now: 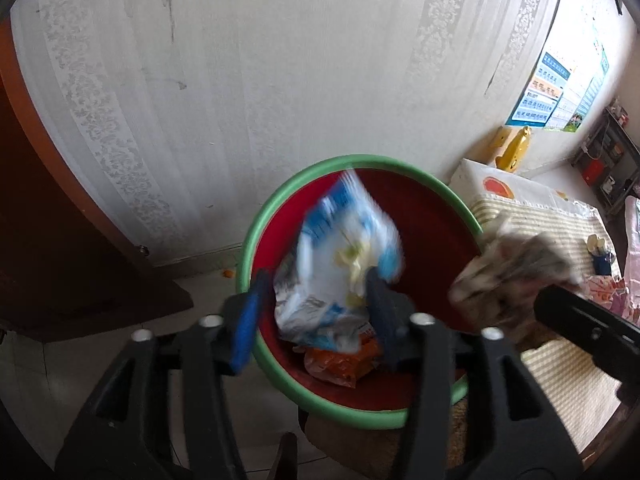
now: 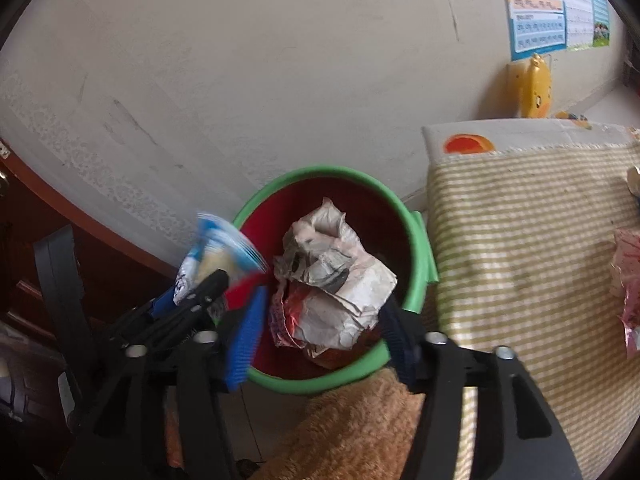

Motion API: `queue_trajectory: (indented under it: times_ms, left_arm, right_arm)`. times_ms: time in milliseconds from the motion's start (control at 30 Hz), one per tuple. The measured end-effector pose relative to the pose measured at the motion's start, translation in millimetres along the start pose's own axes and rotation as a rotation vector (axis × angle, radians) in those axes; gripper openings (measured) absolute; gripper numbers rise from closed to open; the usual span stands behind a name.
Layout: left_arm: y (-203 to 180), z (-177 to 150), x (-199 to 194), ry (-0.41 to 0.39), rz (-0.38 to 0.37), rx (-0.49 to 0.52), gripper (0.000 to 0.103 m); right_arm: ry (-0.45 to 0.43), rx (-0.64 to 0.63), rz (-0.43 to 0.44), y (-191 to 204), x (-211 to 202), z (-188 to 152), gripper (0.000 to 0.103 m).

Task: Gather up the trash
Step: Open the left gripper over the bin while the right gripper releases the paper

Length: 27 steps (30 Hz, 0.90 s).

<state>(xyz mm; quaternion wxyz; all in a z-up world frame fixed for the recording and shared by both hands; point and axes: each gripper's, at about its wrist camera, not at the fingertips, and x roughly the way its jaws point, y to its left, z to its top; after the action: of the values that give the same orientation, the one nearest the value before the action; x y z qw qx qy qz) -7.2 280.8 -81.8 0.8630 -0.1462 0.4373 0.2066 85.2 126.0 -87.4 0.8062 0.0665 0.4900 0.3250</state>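
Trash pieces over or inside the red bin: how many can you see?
3. A blue-and-white wrapper between the left gripper's jaws, a crumpled paper wad between the right gripper's jaws, and an orange wrapper at the bin's bottom. More may lie hidden underneath.

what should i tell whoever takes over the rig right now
Left gripper: jaws open, blue and white wrapper loose between them, blurred, over the bin.
Right gripper: jaws open, crumpled paper between them, above the bin's mouth.
Bin: red inside, green rim, beside the striped cloth; an orange wrapper already lies at the bottom.
Done: both pieces brought to the bin, apparently being let go.
Left: check both land inside, then probably fetch the pink packaging still on the cloth.
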Motion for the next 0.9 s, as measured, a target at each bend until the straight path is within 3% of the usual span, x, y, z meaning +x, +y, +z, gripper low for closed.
queue_trajectory:
  times_ms: [267, 500, 633, 767, 900]
  left_arm:
    - [-1.7, 0.0, -3.8, 0.004, -0.010, -0.001, 0.066]
    - [-20.0, -5.4, -7.4, 0.014, -0.040, 0.037, 0.070]
    - [-36.0, -9.0, -12.0, 0.011, -0.053, 0.079, 0.073]
    - [-50.4, -12.9, -14.1, 0.016, -0.066, 0.108, 0.074]
    - [-70.2, -18.2, -19.6, 0.013, -0.073, 0.166, 0.074]
  right_arm:
    - [-0.022, 0.032, -0.045, -18.8, -17.2, -10.8, 0.067]
    - [-0.071, 0.206, -0.199, -105.3, -58.9, -33.3, 0.070]
    - [-0.114, 0.400, -0.315, -180.6, -94.8, -53.3, 0.071]
    - [-0.170, 0.719, -0.264, -250.5, -118.8, -78.8, 0.077]
    - [-0.196, 0.854, -0.224, -284.2, -118.6, -85.9, 0.077]
